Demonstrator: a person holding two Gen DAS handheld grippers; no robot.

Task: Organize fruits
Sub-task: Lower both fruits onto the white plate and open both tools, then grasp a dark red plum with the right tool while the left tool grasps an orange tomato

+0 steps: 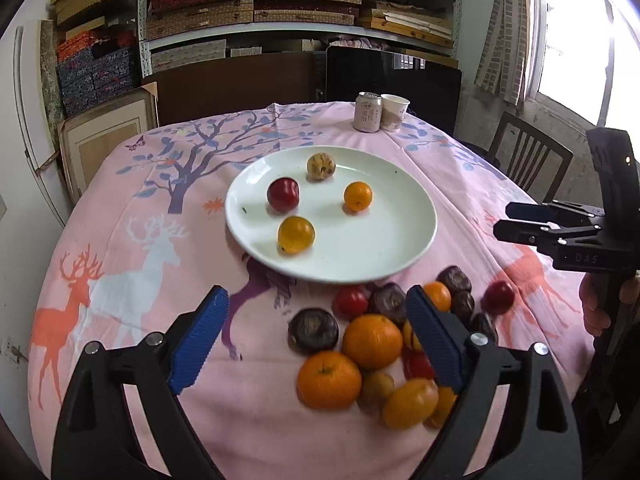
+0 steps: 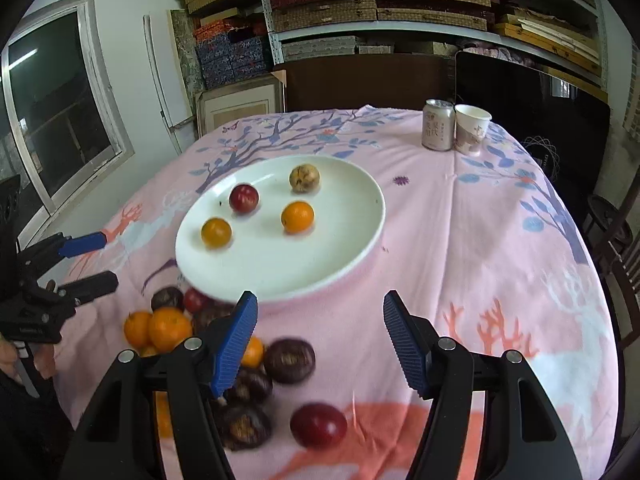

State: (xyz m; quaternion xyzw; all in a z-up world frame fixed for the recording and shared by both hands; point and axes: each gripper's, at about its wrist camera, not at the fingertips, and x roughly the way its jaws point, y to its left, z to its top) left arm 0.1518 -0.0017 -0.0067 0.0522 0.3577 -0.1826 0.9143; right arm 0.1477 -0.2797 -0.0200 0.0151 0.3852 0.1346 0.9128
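A white plate (image 1: pixel 400 184) (image 2: pixel 340 240) holds a red plum (image 1: pixel 283 195), a tan fruit (image 1: pixel 321 166), a small orange (image 1: pixel 358 197) and a yellow-orange fruit (image 1: pixel 296 235). Near the plate's front edge lies a pile of loose fruit: oranges (image 1: pixel 372 340) (image 2: pixel 170 328), dark brown fruits (image 1: pixel 313 330) (image 2: pixel 289 360) and a lone red plum (image 1: pixel 498 297) (image 2: pixel 318 424). My left gripper (image 1: pixel 317 296) (image 2: pixel 108 259) hangs open above the pile's left side, holding nothing. My right gripper (image 2: pixel 320 300) (image 1: pixel 505 223) is open too, empty, just right of the pile.
A drink can (image 1: pixel 367 112) and a paper cup (image 1: pixel 394 112) stand at the table's far edge. A pink deer-print cloth (image 1: pixel 140 248) covers the round table. A wooden chair (image 1: pixel 528 160) stands at the right, a dark screen (image 1: pixel 392 76) and shelves behind.
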